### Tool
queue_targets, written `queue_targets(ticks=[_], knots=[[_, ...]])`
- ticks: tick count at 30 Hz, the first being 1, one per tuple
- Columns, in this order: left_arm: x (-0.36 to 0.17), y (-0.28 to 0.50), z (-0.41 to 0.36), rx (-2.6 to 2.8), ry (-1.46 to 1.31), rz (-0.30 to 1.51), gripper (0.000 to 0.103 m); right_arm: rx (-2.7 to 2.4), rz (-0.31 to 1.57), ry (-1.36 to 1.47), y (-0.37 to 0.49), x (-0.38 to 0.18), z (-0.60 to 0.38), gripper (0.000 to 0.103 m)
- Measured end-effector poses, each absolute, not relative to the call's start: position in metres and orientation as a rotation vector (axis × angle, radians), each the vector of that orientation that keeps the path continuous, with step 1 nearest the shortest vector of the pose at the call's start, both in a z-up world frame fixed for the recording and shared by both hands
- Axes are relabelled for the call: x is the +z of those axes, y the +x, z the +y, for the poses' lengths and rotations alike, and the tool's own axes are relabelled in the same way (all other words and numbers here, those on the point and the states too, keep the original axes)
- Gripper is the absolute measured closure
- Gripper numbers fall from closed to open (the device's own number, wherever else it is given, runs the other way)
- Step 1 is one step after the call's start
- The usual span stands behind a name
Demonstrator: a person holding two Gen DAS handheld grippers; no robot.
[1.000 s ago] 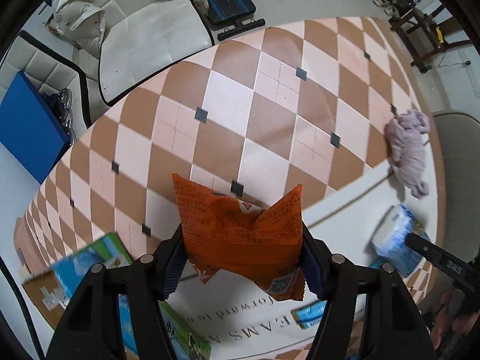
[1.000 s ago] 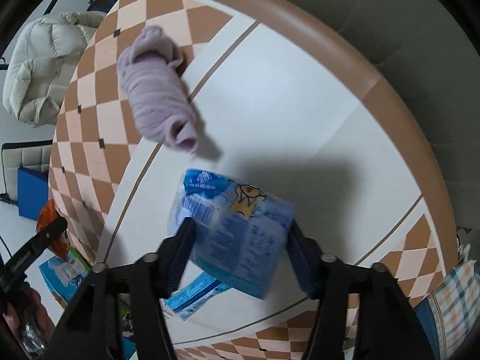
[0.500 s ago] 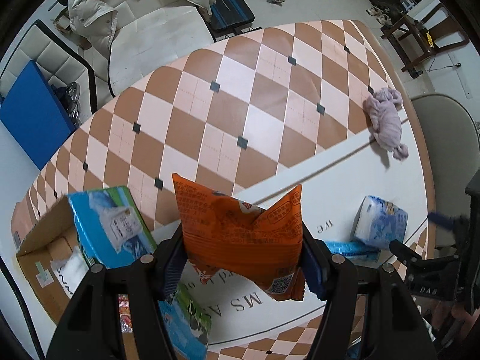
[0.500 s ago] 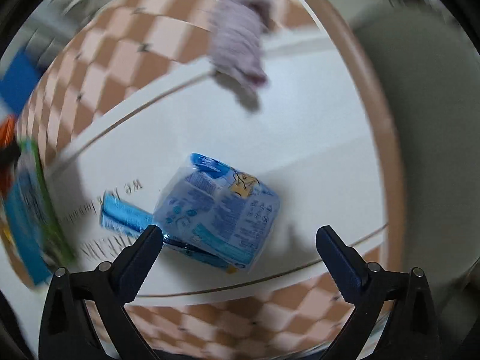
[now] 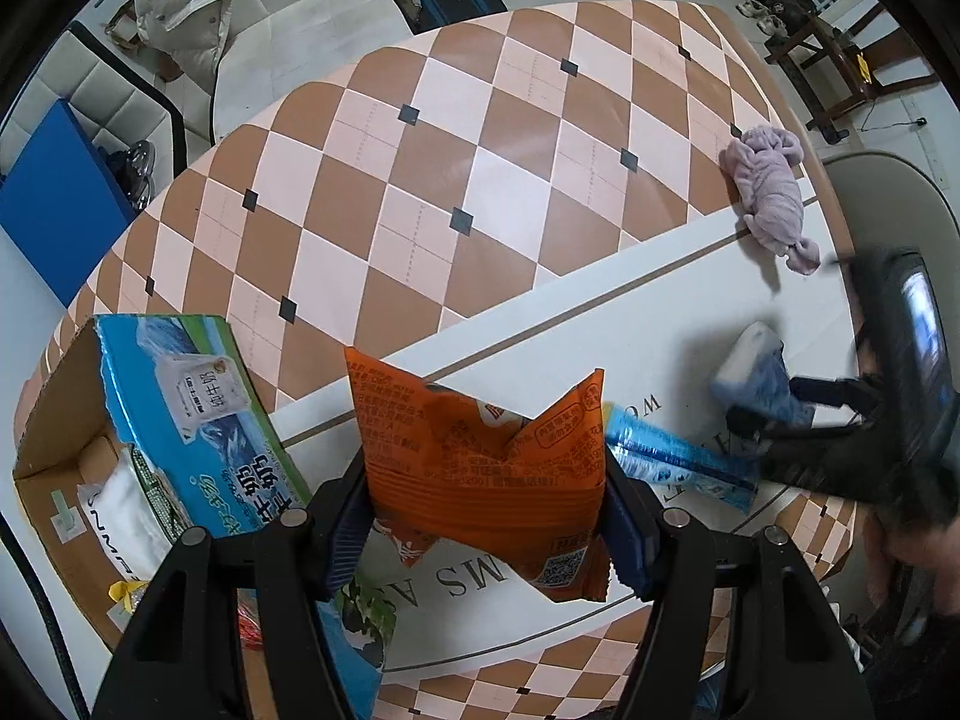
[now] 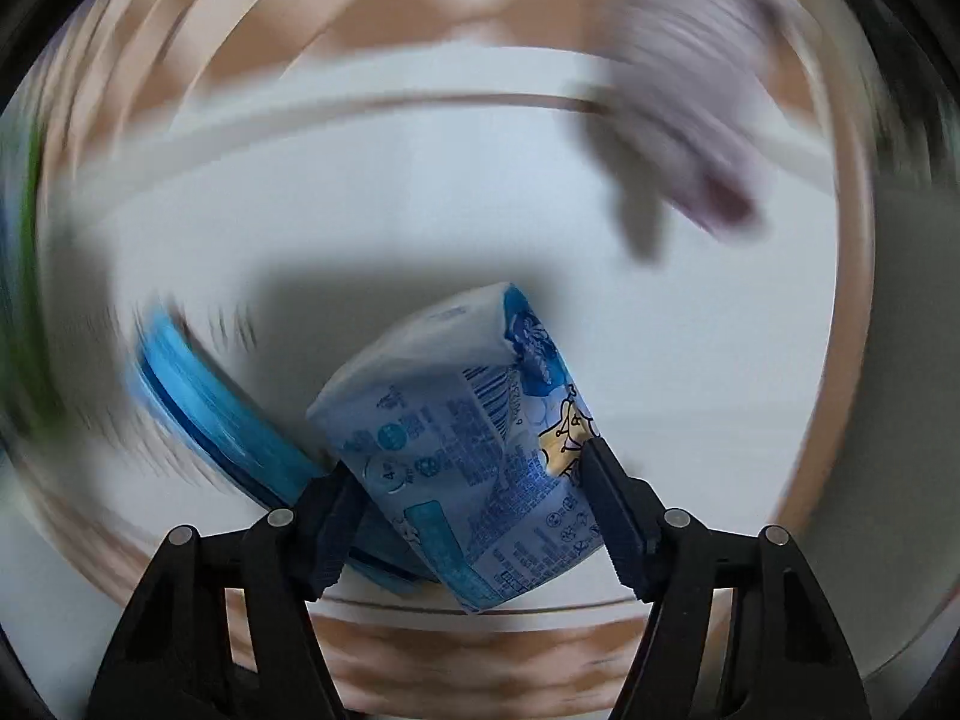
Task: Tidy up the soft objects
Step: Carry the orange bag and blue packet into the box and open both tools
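Orange snack bag [image 5: 486, 468] clamped in left hand-held gripper [image 5: 489, 516], above white table [image 5: 600, 324] beside open cardboard box [image 5: 72, 450]. Blue-white tissue pack [image 6: 474, 468] pinched between right hand-held gripper [image 6: 471, 510] pads, over blue packet [image 6: 210, 414]. Lilac plush toy [image 5: 771, 192] near table edge.

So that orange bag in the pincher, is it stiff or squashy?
Probably squashy: the orange snack bag creases and folds inward at its top between the left gripper fingers. It likely weighs little, since it stays upright. Its film looks glossy, so perhaps slippery.
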State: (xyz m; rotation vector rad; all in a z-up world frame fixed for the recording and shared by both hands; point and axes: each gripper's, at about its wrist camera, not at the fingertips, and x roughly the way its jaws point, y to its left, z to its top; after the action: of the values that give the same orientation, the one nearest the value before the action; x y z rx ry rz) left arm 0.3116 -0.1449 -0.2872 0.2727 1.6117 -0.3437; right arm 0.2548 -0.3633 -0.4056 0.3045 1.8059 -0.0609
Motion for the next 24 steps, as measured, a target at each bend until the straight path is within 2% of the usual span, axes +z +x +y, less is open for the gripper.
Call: queue_targets(ticks=[1, 2, 3, 6, 11, 12, 14, 15, 16, 19, 24], knots=[[-0.288, 0.312, -0.145, -0.341, 0.271, 1.613, 0.039, -0.053, 1.792, 0.354, 0.254, -0.404, -0.368, 0.018], [-0.288, 0.312, -0.145, -0.338, 0.267, 1.614, 0.039, -0.045, 1.775, 0.356, 0.253, -0.400, -0.371, 0.003], [-0.288, 0.313, -0.144, -0.334, 0.263, 1.616, 0.039, -0.043, 1.761, 0.300, 0.252, -0.395, -0.370, 0.000], [-0.288, 0.314, -0.143, -0.327, 0.248, 1.617, 0.039, -0.007, 1.720, 0.024, 0.252, -0.383, -0.359, 0.000], [-0.288, 0.313, -0.144, -0.321, 0.225, 1.623, 0.039, 0.042, 1.779, -0.037, 0.246, -0.405, -0.360, 0.000], [-0.288, 0.312, -0.145, -0.322, 0.225, 1.622, 0.039, 0.042, 1.781, -0.012, 0.252, -0.410, -0.365, 0.003], [-0.285, 0.310, -0.145, -0.321, 0.218, 1.615, 0.040, 0.038, 1.768, 0.029, 0.250, -0.410, -0.369, 0.036], [-0.283, 0.309, -0.144, -0.321, 0.210, 1.608, 0.040, 0.019, 1.750, 0.052, 0.247, -0.405, -0.372, 0.039], [-0.279, 0.308, -0.143, -0.321, 0.202, 1.600, 0.040, 0.011, 1.742, 0.079, 0.243, -0.401, -0.374, 0.049], [-0.264, 0.303, -0.136, -0.320, 0.165, 1.571, 0.040, -0.015, 1.753, 0.181, 0.230, -0.386, -0.373, 0.054], [-0.223, 0.286, -0.107, -0.304, 0.090, 1.488, 0.040, 0.023, 1.641, 0.215, 0.218, -0.321, -0.352, 0.055]])
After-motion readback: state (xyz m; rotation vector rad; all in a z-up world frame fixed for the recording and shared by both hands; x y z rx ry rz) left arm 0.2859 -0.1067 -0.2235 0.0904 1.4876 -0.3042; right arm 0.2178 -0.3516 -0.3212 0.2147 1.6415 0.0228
